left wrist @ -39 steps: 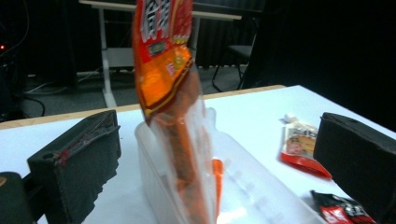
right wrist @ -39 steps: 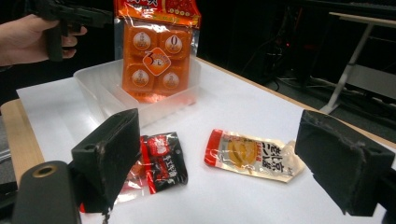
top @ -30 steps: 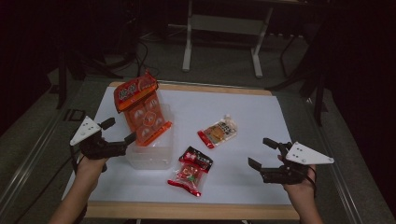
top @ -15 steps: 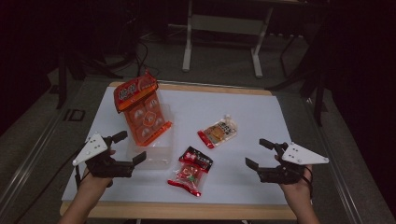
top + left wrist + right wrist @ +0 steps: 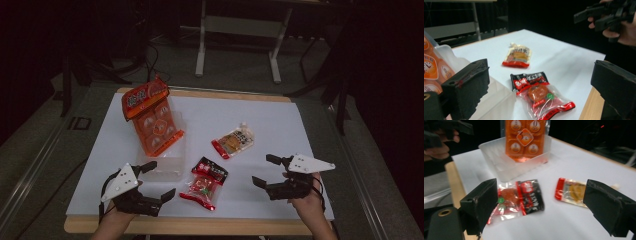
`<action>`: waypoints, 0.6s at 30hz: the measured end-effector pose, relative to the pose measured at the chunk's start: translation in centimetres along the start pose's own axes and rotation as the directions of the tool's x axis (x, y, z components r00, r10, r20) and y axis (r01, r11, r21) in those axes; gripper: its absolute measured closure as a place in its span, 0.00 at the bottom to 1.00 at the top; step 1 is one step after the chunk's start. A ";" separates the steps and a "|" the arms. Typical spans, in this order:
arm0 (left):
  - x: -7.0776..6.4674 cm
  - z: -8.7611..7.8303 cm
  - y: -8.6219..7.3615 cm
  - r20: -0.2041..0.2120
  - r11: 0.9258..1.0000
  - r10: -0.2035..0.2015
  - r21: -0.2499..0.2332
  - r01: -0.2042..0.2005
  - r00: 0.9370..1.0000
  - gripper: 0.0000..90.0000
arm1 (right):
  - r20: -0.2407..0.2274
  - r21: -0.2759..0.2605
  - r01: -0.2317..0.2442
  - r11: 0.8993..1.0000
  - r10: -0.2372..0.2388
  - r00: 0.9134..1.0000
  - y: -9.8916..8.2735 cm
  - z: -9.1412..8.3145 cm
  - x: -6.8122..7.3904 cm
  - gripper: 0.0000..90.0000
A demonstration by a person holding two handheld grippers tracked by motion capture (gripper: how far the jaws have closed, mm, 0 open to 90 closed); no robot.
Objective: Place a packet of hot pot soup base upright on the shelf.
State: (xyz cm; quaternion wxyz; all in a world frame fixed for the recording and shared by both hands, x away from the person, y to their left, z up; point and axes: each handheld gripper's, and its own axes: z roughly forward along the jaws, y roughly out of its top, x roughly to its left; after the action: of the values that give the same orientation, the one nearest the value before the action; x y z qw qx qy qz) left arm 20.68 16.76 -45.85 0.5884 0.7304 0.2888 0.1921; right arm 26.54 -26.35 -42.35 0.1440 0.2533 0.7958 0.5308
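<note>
A red and black snack packet (image 5: 205, 182) (image 5: 536, 91) (image 5: 520, 198) lies near the front of the white table top (image 5: 300, 130). My left gripper (image 5: 161, 179) (image 5: 540, 82) hovers open just left of it, by the front edge, nothing between its jaws. My right gripper (image 5: 262, 170) (image 5: 544, 205) stands open to the packet's right; its jaws have just been opening, and nothing is held. A small yellow pouch (image 5: 232, 141) (image 5: 517, 55) (image 5: 572, 191) with a red end lies farther back. An orange multipack (image 5: 152, 122) (image 5: 525, 137) leans in a clear plastic bin (image 5: 167, 167) (image 5: 499, 161).
The table's wooden front edge (image 5: 200, 225) runs just below both hands. Dark floor, cables and a metal stand (image 5: 237, 30) lie beyond the far edge. The right half of the white top is bare behind my right gripper.
My left gripper has moved from beside the bin toward the front edge and to the right, closer to the red packet. My right gripper has stayed in place.
</note>
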 end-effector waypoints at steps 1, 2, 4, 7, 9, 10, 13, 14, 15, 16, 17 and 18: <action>0.0 0.1 -0.1 0.008 1.000 -0.003 0.005 0.003 1.000 0.02 | -0.001 0.004 0.000 1.000 0.000 1.000 -0.1 0.1 -0.1 0.15; -0.1 0.3 -0.3 0.010 1.000 -0.011 0.014 0.011 1.000 0.02 | -0.003 0.009 0.003 1.000 -0.002 1.000 -0.2 0.3 -0.1 0.15; -0.1 0.5 -0.6 0.011 1.000 -0.020 0.024 0.020 1.000 0.02 | -0.018 0.024 -0.002 1.000 0.003 1.000 -0.3 0.7 -0.3 0.15; 0.0 0.7 -1.2 0.005 0.999 -0.031 0.036 0.031 0.999 0.02 | -0.027 0.047 0.004 0.999 -0.003 1.000 -0.5 1.3 -0.4 0.13; -0.1 0.9 -1.5 0.006 0.998 -0.031 0.058 0.030 1.000 0.02 | -0.036 0.072 0.012 0.997 -0.009 0.999 -0.7 1.8 -0.4 0.13; -0.2 1.0 -1.6 0.007 0.997 -0.027 0.069 0.027 1.000 0.02 | -0.043 0.087 0.009 0.996 -0.005 0.999 -0.8 2.1 -0.4 0.13; -0.3 1.3 -1.9 0.006 0.997 -0.020 0.078 0.019 1.000 0.02 | -0.071 0.104 0.007 0.995 0.000 0.997 -1.1 2.9 -0.6 0.12; -0.4 1.3 -1.9 0.004 0.997 -0.016 0.080 0.016 1.000 0.02 | -0.080 0.103 0.008 0.995 0.000 0.997 -1.2 3.3 -0.5 0.12; -0.5 1.4 -2.0 0.002 0.997 -0.011 0.080 0.011 1.000 0.02 | -0.082 0.100 0.005 0.995 0.003 0.997 -1.2 3.6 -0.5 0.12; -0.6 1.5 -2.0 0.001 0.997 -0.006 0.082 0.005 1.000 0.02 | -0.071 0.095 0.002 0.995 0.005 0.997 -1.3 3.9 -0.5 0.12; -0.6 1.5 -2.1 0.000 0.997 -0.001 0.081 0.001 1.000 0.02 | -0.070 0.099 0.000 0.995 0.007 0.998 -1.3 4.2 -0.4 0.12; -0.7 1.6 -2.1 0.004 0.997 0.002 0.081 -0.002 1.000 0.02 | -0.081 0.108 0.007 0.994 0.002 0.997 -1.4 4.6 -0.5 0.12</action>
State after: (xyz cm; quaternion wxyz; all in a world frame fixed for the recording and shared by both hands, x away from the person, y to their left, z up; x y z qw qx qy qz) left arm 20.71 15.41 -48.22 0.5586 0.7544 0.2945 0.1794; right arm 28.86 -23.48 -45.45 0.0982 0.2378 0.8291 0.4964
